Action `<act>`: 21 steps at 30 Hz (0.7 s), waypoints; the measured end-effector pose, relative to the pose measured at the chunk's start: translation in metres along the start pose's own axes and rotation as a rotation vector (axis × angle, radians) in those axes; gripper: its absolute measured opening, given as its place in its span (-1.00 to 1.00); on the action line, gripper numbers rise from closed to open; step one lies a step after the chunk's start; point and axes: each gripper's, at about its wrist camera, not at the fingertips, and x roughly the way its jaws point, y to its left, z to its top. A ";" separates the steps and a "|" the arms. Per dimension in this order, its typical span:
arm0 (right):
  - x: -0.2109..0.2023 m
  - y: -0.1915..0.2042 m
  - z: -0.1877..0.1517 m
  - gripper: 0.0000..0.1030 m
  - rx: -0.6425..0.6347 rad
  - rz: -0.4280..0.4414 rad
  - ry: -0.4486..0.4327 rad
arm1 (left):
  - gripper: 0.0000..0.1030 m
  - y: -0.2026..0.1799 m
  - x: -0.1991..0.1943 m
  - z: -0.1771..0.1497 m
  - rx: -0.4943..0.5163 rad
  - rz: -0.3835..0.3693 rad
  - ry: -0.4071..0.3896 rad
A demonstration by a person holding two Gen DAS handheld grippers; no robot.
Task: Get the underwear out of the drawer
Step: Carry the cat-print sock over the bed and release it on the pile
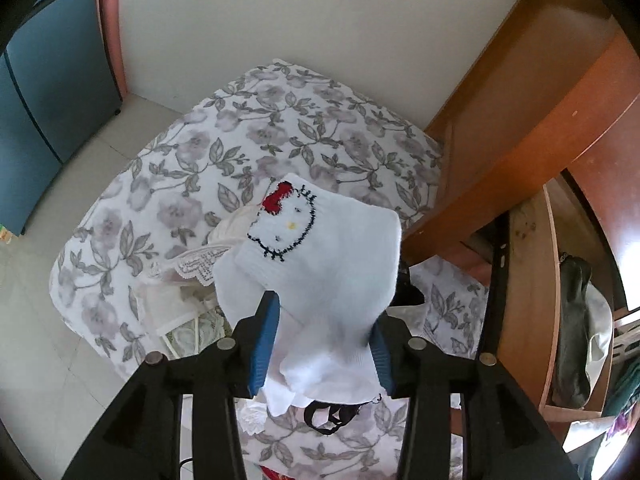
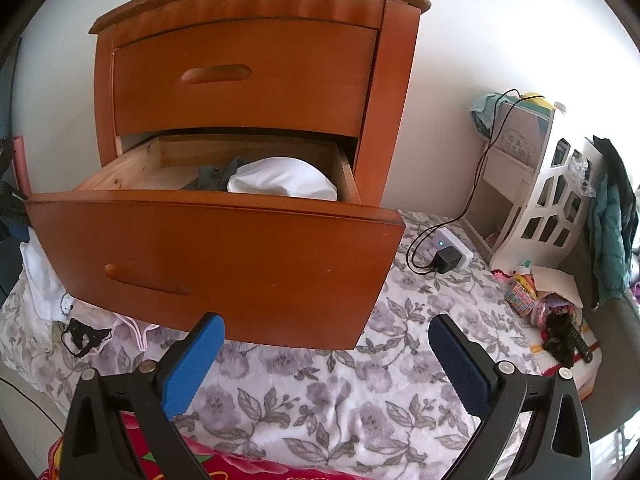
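The white garment [image 1: 316, 264] with a knitted cat face and red bow lies between the blue pads of the left claw [image 1: 320, 344], draped forward over the fingers and hanging above the floral bedcover [image 1: 280, 120]. The jaws stand partly spread; whether the pads press the cloth or only flank it, I cannot tell for sure, but it looks loose between them. The knit is thin, soft and light, so it will fold and slip easily. I judge the best hold is on a bunched, doubled part near its middle, not on one edge. Below and to the left of this claw lie more pale lacy pieces [image 1: 200, 264], and a small black garment [image 1: 328, 420] sits just under the pads.

The right claw [image 2: 326, 364] is spread wide and empty, pointing at the lower front of the orange wooden nightstand [image 2: 248, 80]. Beyond it the bottom drawer [image 2: 216, 256] is pulled out, with a white folded piece [image 2: 284, 180] and a grey one [image 2: 212, 178] inside.

Only the right view shows the inside of the drawer, a charger [image 2: 446, 260] and a white shelf [image 2: 532, 200] to the right of the claw. Only the left view shows the cat-face piece clearly and a blue cabinet [image 1: 52, 100] far left
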 end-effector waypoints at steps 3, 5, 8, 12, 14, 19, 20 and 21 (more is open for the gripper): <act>0.000 0.000 0.000 1.00 -0.003 0.000 0.001 | 0.01 -0.001 -0.006 0.001 -0.004 -0.008 -0.008; 0.000 0.000 0.000 1.00 -0.001 0.000 0.000 | 0.21 -0.003 -0.011 0.003 -0.004 -0.022 -0.019; 0.000 0.001 0.000 1.00 0.001 0.000 -0.002 | 0.32 -0.009 -0.020 0.004 0.004 -0.035 -0.035; 0.000 0.001 0.000 1.00 0.006 0.002 -0.006 | 0.54 -0.015 -0.029 0.004 0.023 -0.017 -0.064; -0.001 0.000 0.000 1.00 0.007 0.003 -0.009 | 0.63 -0.018 -0.033 0.003 0.039 -0.007 -0.080; -0.002 -0.001 0.000 1.00 0.011 0.004 -0.012 | 0.94 -0.023 -0.044 0.002 0.056 0.021 -0.145; -0.002 -0.001 0.000 1.00 0.012 0.005 -0.012 | 0.94 -0.024 -0.045 0.002 0.059 0.027 -0.144; -0.002 -0.001 0.000 1.00 0.013 0.006 -0.013 | 0.95 -0.024 -0.046 0.001 0.061 0.032 -0.143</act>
